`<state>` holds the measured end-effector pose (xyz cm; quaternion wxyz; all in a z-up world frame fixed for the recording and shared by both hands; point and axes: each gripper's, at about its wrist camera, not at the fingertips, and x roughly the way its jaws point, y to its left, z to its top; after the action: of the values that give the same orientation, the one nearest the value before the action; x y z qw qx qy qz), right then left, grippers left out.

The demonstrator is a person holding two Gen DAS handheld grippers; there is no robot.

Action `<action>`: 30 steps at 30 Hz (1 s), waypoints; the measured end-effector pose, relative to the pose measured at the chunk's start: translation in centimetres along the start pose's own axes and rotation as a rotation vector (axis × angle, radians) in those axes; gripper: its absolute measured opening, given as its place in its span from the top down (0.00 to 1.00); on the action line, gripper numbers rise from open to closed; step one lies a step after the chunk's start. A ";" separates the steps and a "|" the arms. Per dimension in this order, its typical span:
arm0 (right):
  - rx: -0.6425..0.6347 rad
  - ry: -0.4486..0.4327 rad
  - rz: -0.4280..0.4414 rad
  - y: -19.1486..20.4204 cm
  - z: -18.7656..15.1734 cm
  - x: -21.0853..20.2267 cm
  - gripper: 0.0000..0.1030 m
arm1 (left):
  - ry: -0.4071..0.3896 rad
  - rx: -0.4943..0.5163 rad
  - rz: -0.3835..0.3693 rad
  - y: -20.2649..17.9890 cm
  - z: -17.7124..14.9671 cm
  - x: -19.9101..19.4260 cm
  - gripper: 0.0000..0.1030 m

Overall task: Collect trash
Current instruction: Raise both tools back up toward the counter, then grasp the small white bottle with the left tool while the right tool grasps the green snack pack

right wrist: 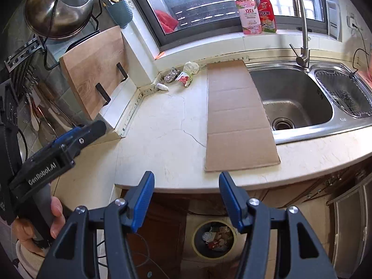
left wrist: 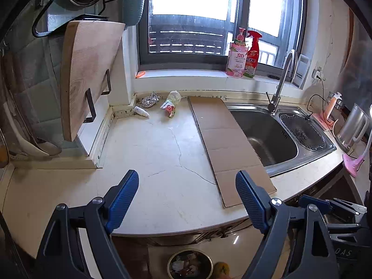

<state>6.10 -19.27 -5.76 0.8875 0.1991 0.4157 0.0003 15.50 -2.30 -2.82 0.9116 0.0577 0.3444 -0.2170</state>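
A cracked cream stone countertop [left wrist: 162, 162] is seen, with a stainless steel sink [left wrist: 267, 134] at 3 o'clock. A long flat strip of brown cardboard [right wrist: 234, 116] is laid from the back wall to the front edge, partly over the sink's rim. On the floor at 6 o'clock, a round yellow-rimmed trash bin [right wrist: 215, 238] is filled with scraps. At 12 o'clock, close together, a crumpled red-and-white plastic wrapper [left wrist: 171, 107], a crushed silver foil ball [left wrist: 150, 100] and a small white bottle [left wrist: 141, 112] are left. The left gripper [left wrist: 187, 195] and right gripper [right wrist: 186, 191] are held spread wide, grasping nothing.
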 end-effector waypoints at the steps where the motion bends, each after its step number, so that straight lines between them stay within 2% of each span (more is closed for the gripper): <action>1: -0.003 -0.001 0.002 0.0 0.6 0.5 0.44 | 0.004 0.000 0.009 0.2 0.3 0.7 0.18; 9: -0.050 0.033 0.054 -1.2 8.6 7.1 0.43 | 0.051 -0.052 0.085 2.5 4.9 7.7 0.18; 14: -0.076 0.078 0.098 -1.6 15.6 12.5 0.43 | 0.111 -0.115 0.125 4.0 9.5 14.7 0.18; 21: -0.078 0.168 0.151 -2.7 25.2 22.4 0.43 | 0.204 -0.217 0.199 7.0 14.6 26.6 0.19; 24: -0.053 0.219 0.180 -3.1 28.1 27.0 0.43 | 0.259 -0.264 0.234 9.1 15.6 31.7 0.20; 25: -0.041 0.235 0.192 -3.2 29.0 28.4 0.43 | 0.273 -0.276 0.242 9.7 15.8 33.0 0.23; 30: 0.012 0.321 0.201 -3.1 31.8 35.8 0.43 | 0.311 -0.332 0.295 12.6 16.7 38.0 0.25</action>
<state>52.47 -27.41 -14.99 0.8041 0.2425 0.5298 0.1183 56.52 -8.75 -15.58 0.8664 -0.0102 0.4992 -0.0109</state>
